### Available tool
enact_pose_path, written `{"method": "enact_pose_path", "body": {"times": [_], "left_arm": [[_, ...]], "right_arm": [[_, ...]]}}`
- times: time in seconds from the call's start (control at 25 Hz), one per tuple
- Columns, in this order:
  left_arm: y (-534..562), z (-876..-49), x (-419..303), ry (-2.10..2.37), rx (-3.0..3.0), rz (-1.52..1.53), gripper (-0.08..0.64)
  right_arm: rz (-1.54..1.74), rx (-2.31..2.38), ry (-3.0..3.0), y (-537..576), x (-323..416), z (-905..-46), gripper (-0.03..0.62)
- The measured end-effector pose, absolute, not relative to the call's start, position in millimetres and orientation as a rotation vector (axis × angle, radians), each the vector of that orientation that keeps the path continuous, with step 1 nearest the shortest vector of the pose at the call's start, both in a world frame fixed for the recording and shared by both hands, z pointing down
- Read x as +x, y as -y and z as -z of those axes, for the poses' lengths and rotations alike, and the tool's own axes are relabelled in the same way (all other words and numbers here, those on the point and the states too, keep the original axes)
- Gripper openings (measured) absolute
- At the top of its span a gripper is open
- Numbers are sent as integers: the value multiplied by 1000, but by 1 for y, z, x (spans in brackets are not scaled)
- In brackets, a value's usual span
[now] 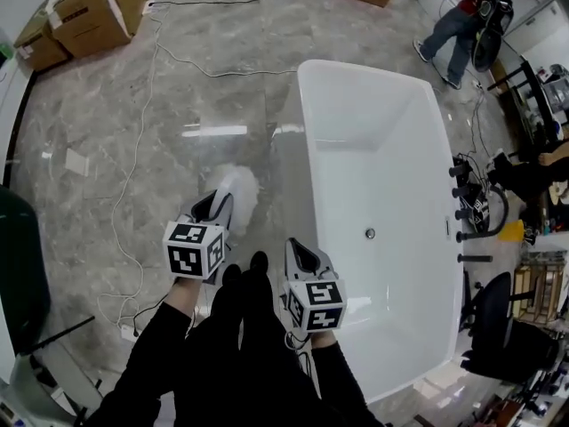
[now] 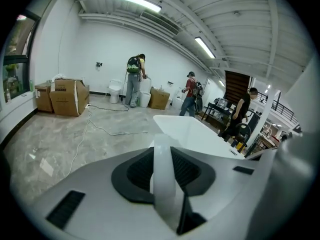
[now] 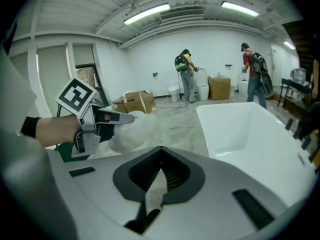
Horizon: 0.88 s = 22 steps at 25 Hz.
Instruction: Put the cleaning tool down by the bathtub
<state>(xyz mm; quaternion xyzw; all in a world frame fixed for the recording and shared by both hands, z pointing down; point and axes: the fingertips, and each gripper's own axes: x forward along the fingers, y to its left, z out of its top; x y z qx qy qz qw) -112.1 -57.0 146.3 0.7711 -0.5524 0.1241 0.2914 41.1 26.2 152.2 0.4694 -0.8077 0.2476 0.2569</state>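
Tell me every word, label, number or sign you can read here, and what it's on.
No text can be read anywhere in these views.
On the marker cubes: black-and-white square patterns only, no words or numbers.
On the cardboard boxes: any print is too small to read.
On the bathtub: no brand or marking shows.

Grey left gripper [image 1: 222,205], lower centre-left, jaws clamped on white fluffy cleaning tool [image 1: 242,185]; grey right gripper [image 1: 297,251], lower centre, jaws together; both forearms black-sleeved.
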Motion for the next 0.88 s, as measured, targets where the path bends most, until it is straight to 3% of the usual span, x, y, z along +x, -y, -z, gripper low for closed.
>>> {"method": "enact_pose_path", "body": {"times": [0.88], "left_arm": [[171, -395, -80, 1450, 2080, -437, 100]], "right_arm": [[-828, 1249, 2145, 77, 29, -415, 1]]}}
